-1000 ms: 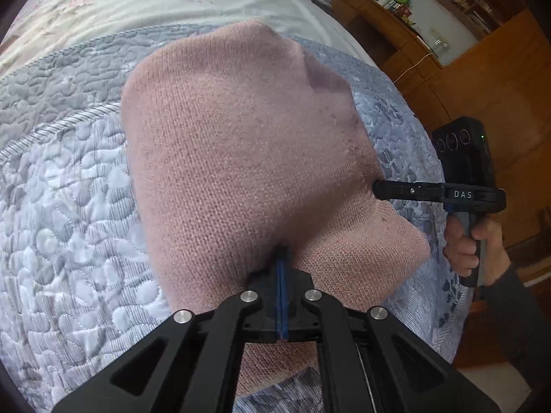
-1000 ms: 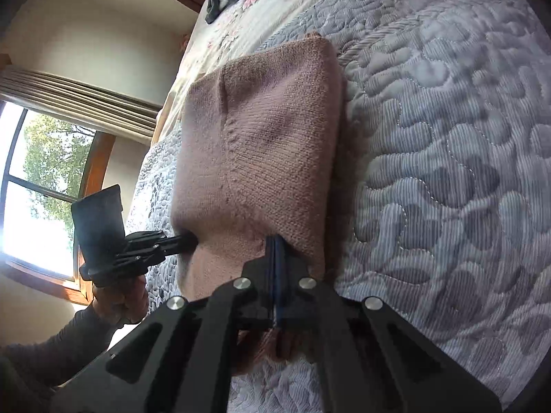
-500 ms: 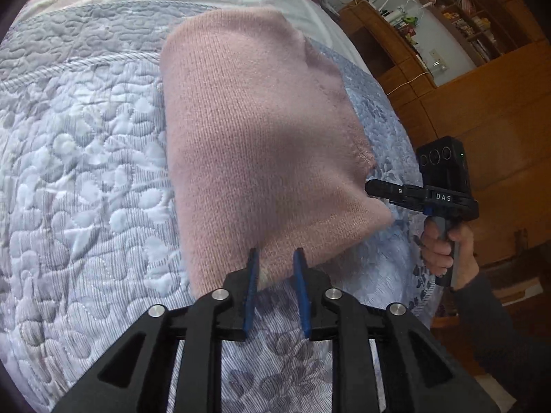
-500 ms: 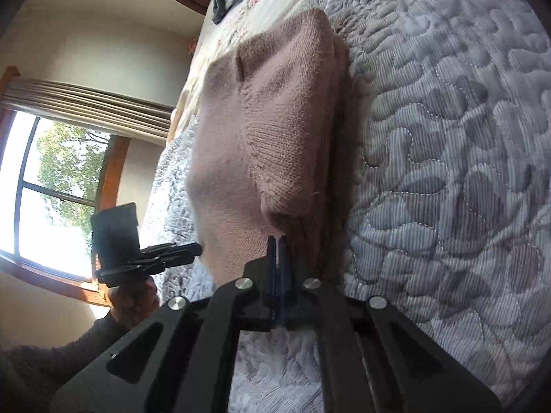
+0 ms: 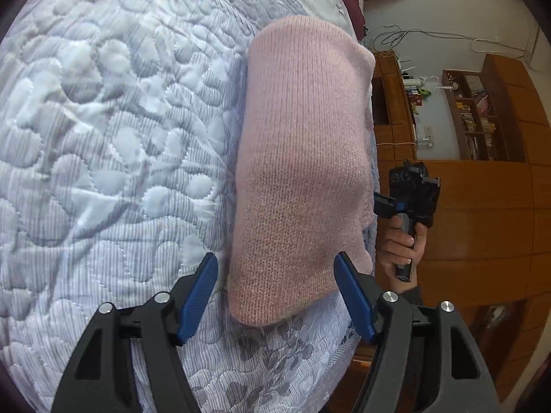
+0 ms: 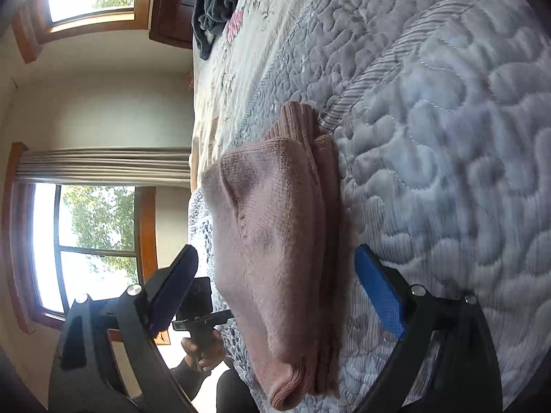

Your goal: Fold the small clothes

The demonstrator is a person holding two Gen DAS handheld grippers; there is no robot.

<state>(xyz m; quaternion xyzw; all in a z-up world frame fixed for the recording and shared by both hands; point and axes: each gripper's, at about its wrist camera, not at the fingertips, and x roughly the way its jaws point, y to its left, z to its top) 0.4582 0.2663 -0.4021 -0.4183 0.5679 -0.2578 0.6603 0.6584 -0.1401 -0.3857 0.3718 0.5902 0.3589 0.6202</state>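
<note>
A folded pink knit garment (image 5: 303,172) lies on the grey-blue quilt (image 5: 113,137) near the bed's edge. In the right wrist view the same garment (image 6: 275,241) shows as a thick stack of layers with a ribbed cuff at its far end. My left gripper (image 5: 277,292) stands open, its blue pads either side of the garment's near end, not closed on it. My right gripper (image 6: 275,292) is open too, jaws wide on both sides of the stack. Each view shows the other gripper held in a hand beyond the garment.
The quilt (image 6: 447,137) spreads wide on one side of the garment. A floral sheet (image 6: 241,34) and a dark garment (image 6: 213,3) lie at the bed's far end. Wooden shelves and cabinets (image 5: 482,120) stand beyond the bed edge; windows (image 6: 86,241) are on the other side.
Both grippers have let go of the pink garment and opened wide. The garment now rests on the quilt as a narrower folded stack, and both views have rolled.
</note>
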